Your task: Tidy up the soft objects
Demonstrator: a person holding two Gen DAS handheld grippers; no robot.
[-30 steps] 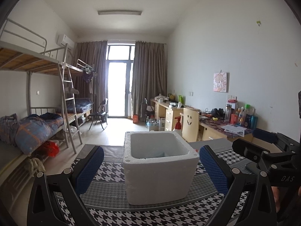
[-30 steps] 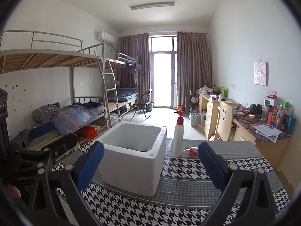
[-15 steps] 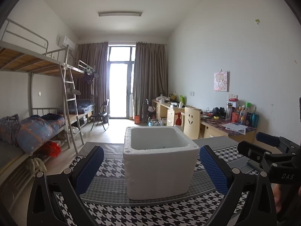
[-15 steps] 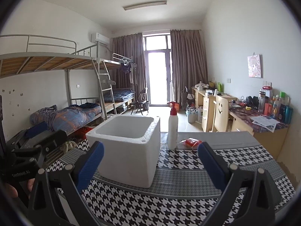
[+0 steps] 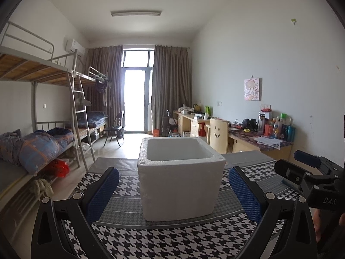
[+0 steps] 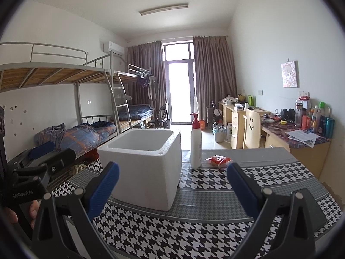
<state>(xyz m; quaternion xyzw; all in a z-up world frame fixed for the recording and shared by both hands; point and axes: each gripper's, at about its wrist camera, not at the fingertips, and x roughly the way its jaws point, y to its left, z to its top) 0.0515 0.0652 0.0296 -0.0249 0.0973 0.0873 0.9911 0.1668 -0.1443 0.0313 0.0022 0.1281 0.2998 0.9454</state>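
Observation:
A white foam box (image 5: 181, 179) stands open-topped on the houndstooth tablecloth (image 5: 163, 239), straight ahead of my left gripper (image 5: 173, 183), which is open and empty a short way in front of it. In the right wrist view the foam box (image 6: 142, 166) sits left of centre. My right gripper (image 6: 172, 177) is open with nothing between its fingers, and its left finger overlaps the box's near corner. A white pump bottle with a red top (image 6: 195, 142) and a small red packet (image 6: 218, 160) lie behind the box. The box floor is hidden.
The other gripper shows at the frame edge in each view: the right tool (image 5: 308, 172) and the left tool (image 6: 43, 161), held by a hand. Bunk beds (image 6: 82, 133) line the left wall. Cluttered desks (image 6: 297, 133) and a smiley-face chair (image 5: 218, 137) line the right.
Both grippers have dropped lower, so less of the box's inside shows. The right gripper has moved closer to the box. Both stay open.

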